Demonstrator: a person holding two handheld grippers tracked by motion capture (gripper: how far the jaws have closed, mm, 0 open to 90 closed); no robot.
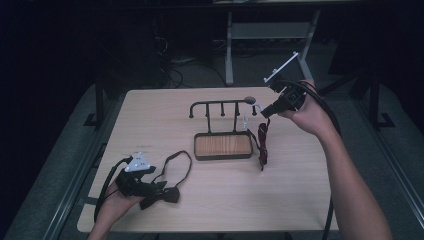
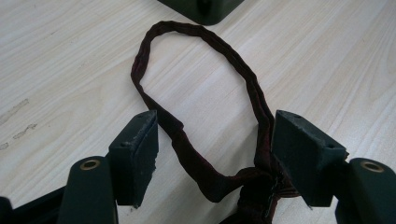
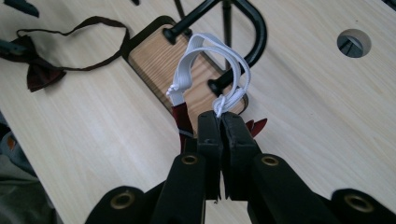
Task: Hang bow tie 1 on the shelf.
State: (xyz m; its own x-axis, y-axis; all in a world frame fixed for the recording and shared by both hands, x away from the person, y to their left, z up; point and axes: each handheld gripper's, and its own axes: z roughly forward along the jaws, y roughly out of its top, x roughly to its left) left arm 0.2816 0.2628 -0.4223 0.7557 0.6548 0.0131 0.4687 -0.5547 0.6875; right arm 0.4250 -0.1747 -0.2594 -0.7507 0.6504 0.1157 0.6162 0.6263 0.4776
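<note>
rack tray [image 1: 222, 145] bare; right tool [image 3: 220, 116] clamped on white loop [image 3: 212, 56]; left tool [image 2: 215, 144] apart around strap [image 2: 196, 84].

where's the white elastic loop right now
The white elastic loop is pinched in the right gripper, held up by the right end of the black hook rack.

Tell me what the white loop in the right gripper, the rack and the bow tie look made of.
White loop: likely flat elastic or woven band, matte, knotted at its ends.
Rack: seemingly black painted metal rod, slightly glossy, with a wood-grain base.
Bow tie: dark fabric; its strap is creased and matte.
</note>
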